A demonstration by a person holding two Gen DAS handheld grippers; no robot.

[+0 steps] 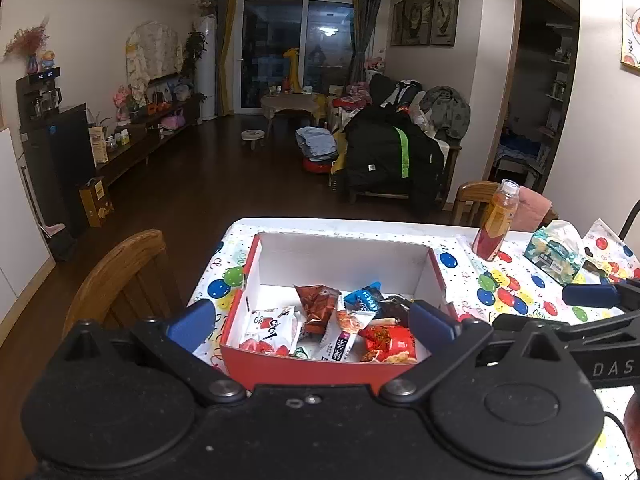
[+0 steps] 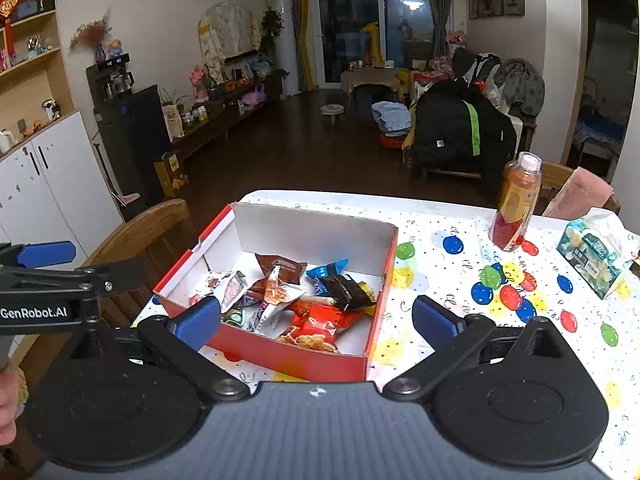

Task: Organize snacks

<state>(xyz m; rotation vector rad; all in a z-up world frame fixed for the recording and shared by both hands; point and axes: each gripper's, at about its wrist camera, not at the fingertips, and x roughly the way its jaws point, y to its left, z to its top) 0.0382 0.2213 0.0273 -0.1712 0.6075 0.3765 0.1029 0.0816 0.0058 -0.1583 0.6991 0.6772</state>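
Left tool, black frame with blue finger pads, jaws spread wide apart, nothing between them. It hangs over the near end of the red cardboard box with white inside, pads roughly straddling the box width. Right tool, same build, also spread wide and empty; its left pad sits over the box's near left corner, its right pad is outside the box over the balloon-print tablecloth on the desk.

Box sits open-topped on the left end of the desk, right by the desk edge. Snack packets are heaped in the near half, far half is bare white floor. In the pile: white packet with strawberry print at near left, brown foil packet in the middle, blue wrapped packet further back, red crinkly chip bag at near right, a white packet with orange snack picture between them. A black-and-yellow wrapper lies beside the blue one, against the right wall.

All packets lie just ahead of and below both tools; none touched.

Outside the box, well to the right: a clear plastic bottle with orange-red drink and white cap, upright, and a teal soft tissue pack. A wooden chair back stands left of the desk.
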